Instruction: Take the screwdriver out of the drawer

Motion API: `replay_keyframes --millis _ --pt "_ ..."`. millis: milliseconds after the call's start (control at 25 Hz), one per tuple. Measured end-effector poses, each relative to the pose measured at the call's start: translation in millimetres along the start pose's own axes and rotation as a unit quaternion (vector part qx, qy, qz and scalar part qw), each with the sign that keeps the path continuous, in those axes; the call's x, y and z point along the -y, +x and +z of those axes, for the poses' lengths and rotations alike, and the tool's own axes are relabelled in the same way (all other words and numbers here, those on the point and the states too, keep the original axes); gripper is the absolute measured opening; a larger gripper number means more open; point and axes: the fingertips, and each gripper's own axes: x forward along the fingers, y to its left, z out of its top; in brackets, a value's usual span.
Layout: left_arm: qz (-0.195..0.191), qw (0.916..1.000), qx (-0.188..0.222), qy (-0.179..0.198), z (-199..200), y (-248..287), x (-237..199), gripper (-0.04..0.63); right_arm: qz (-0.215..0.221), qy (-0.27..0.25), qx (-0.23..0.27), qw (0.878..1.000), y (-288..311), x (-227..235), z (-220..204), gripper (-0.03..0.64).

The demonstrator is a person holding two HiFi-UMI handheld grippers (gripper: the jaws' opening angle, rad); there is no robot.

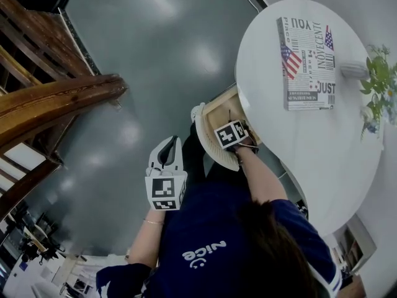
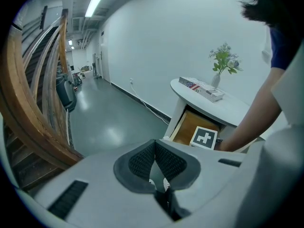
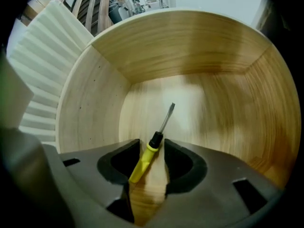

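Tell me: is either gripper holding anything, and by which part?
Nothing is held. The right gripper is open around the yellow handle of the screwdriver, not pinching it; the left gripper is shut, empty.

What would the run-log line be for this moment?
right tool: open, straddling yellow-handled screwdriver lying on wooden drawer floor | left tool: shut, empty, away from drawer | screwdriver: not yet gripped

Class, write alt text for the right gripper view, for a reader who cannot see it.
A yellow-handled screwdriver lies on the floor of a wooden drawer, its handle between the open jaws of the right gripper. The gripper looks down into the drawer, and the metal shaft points away from it.
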Motion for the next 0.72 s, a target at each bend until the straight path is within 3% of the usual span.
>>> replay_keyframes --millis 200,320,720 --pt "0.009 0.9999 -0.003 -0.008 -6.5 -4.0 -5.5 0.005 -0.017 0.009 -0.005 1.0 -0.2 4.3 1.1 0.141" --pt "0.011 0.9999 -0.003 -0.008 -6.5 -5.2 -3.5 0.005 -0.038 0.001 -0.006 0.999 0.2 9.4 -0.5 0.083" --pt "0.01 0.9999 0.0 -0.011 -15.6 -11.3 0.5 0.005 -0.044 -0.01 0.006 0.999 -2.0 9.0 1.5 0.078"
